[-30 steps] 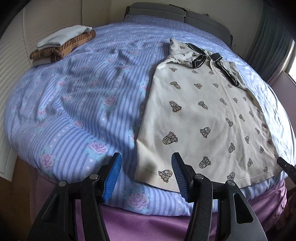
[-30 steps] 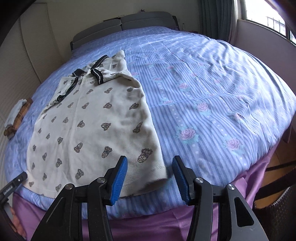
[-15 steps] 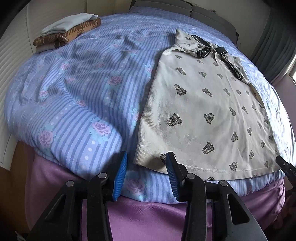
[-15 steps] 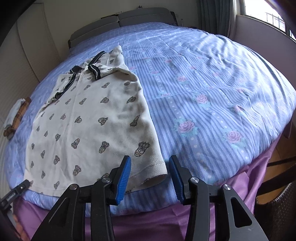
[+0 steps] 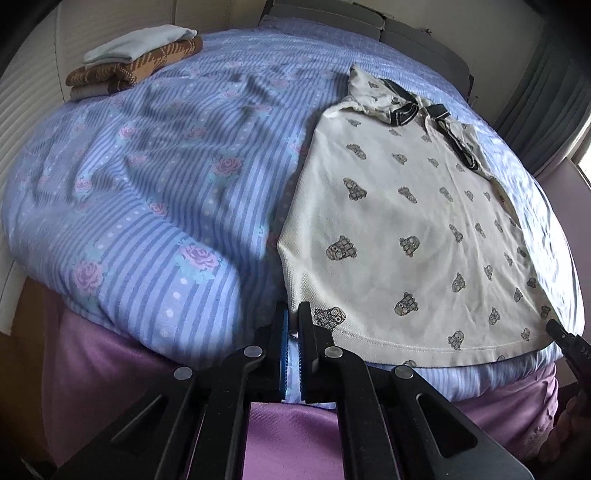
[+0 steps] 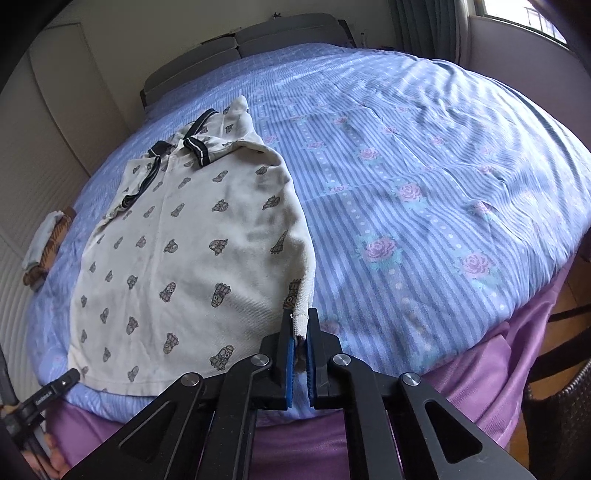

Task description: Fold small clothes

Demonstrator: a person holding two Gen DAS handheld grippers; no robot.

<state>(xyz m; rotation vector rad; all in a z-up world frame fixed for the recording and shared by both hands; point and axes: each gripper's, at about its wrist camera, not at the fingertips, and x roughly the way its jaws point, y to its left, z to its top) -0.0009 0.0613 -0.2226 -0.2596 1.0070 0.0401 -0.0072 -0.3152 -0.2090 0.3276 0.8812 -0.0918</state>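
Tongs (image 5: 294, 323) (image 6: 300, 332) clamp shirt (image 6: 192, 236) corners; right view shows window (image 6: 517, 14).

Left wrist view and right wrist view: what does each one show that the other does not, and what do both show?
Only the left wrist view shows the left tool shut on the shirt's left hem corner. Only the right wrist view shows the right tool shut on the right hem corner, and a window. Both show the cream printed shirt lying flat on the blue striped bed cover, the stack of folded clothes, and the other tool's tip at the frame edge.
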